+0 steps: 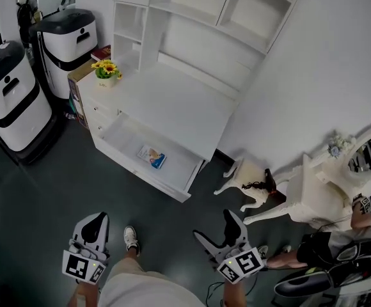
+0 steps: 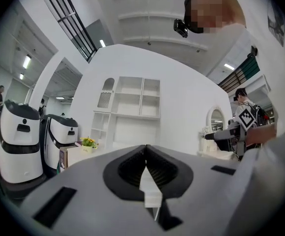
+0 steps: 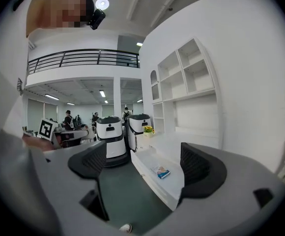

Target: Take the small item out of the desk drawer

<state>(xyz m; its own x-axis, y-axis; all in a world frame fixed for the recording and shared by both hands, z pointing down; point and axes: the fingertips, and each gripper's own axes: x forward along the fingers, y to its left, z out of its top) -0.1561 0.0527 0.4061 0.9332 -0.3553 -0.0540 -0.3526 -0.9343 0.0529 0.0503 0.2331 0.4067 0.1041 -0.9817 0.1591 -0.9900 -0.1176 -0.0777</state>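
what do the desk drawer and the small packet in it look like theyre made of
The desk drawer: likely painted wood or laminated board, matte white; flat uniform panels with square edges, no grain showing.
The small packet: seems soft plastic film or printed paper, with blue and orange print; too small to tell which.

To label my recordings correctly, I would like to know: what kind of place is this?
Probably a mock bedroom built inside a large lab hall: a white desk and a dressing table share the floor with two big machines, and a railed upper floor shows beyond.
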